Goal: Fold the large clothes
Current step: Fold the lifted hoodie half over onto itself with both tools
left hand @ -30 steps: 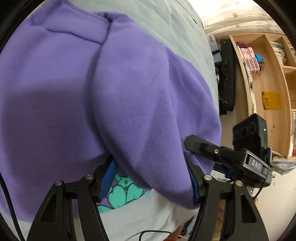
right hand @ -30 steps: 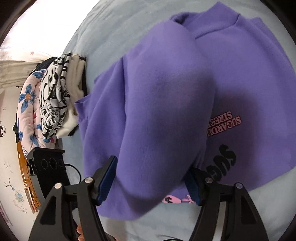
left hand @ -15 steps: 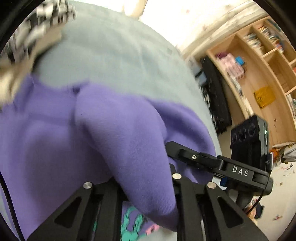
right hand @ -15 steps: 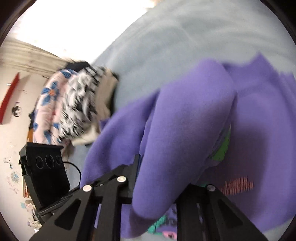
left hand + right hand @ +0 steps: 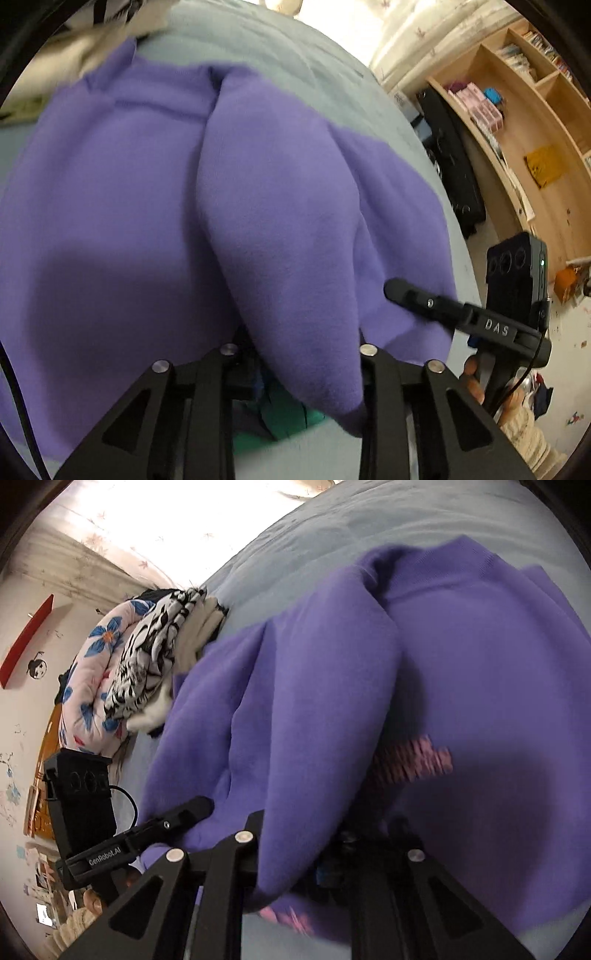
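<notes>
A purple sweatshirt [image 5: 122, 206] lies spread on a pale blue bed [image 5: 280, 55], filling most of both wrist views.

In the left wrist view, the left gripper [image 5: 295, 354] rises from the bottom edge. Its jaws are clenched on a thick fold of the sweatshirt's sleeve [image 5: 280, 229], which runs up the middle of the garment; they have just eased a little wider around the cloth. A teal printed patch [image 5: 291, 413] shows under the fold, between the jaws. To the right, the right gripper [image 5: 397, 288] reaches in from the side, its tip against the sweatshirt's edge. Behind it stands a wooden bookshelf [image 5: 532, 122].

In the right wrist view, a pile of folded clothes [image 5: 147, 672] with floral and black-and-white prints sits at the left on the bed, touching the sweatshirt's edge. Below it the left gripper [image 5: 199, 806] comes in from the left. The right gripper [image 5: 291, 849] has its jaws clamped on the other sleeve [image 5: 314, 716], having just closed further. Blurred pink lettering [image 5: 413, 762] shows on the sweatshirt's front to the right.
</notes>
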`<state>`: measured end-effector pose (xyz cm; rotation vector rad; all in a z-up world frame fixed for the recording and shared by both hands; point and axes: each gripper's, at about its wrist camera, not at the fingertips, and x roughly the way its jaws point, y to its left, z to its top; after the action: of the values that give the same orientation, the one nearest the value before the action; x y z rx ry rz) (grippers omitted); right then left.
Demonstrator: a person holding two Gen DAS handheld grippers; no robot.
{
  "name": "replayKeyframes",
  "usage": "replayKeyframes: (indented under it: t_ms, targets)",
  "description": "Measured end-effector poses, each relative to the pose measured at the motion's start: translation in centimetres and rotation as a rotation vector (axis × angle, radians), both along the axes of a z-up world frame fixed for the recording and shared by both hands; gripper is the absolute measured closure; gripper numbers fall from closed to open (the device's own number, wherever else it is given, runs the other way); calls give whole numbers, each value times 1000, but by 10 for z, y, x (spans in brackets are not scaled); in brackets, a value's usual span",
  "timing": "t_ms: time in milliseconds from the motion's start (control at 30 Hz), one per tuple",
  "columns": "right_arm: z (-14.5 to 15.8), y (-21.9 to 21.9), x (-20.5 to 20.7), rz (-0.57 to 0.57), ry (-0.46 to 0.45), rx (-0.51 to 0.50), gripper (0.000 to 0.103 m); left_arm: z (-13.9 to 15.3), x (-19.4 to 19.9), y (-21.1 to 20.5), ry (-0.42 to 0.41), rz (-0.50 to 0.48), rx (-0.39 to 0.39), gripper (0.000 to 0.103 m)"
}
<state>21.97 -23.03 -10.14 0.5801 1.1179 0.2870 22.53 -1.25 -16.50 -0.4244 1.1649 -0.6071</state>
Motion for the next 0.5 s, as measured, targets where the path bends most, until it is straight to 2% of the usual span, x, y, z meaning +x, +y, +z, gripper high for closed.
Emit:
replayKeyframes:
  t_ms: [67,167,267,300,400,500]
  targets:
    - [-2,-3,-5,2,9,13,89,-1,-4,0,9,9,-3,75]
    - [3,-6,-6,-6,45,52,77,3,-9,-2,37,21,-7,72]
    - [14,-7,-12,-9,48,20,65,12,-12,-2,46,21,9,62]
    - [17,-6,-14,-6,43,13,64,15,-14,-3,45,22,17,59]
    - [30,-2,-21,16,28,24,64,21,-22,9,31,20,31,59]
    - [36,2,-24,49,16,59,57,26,-20,8,41,13,-19,57]
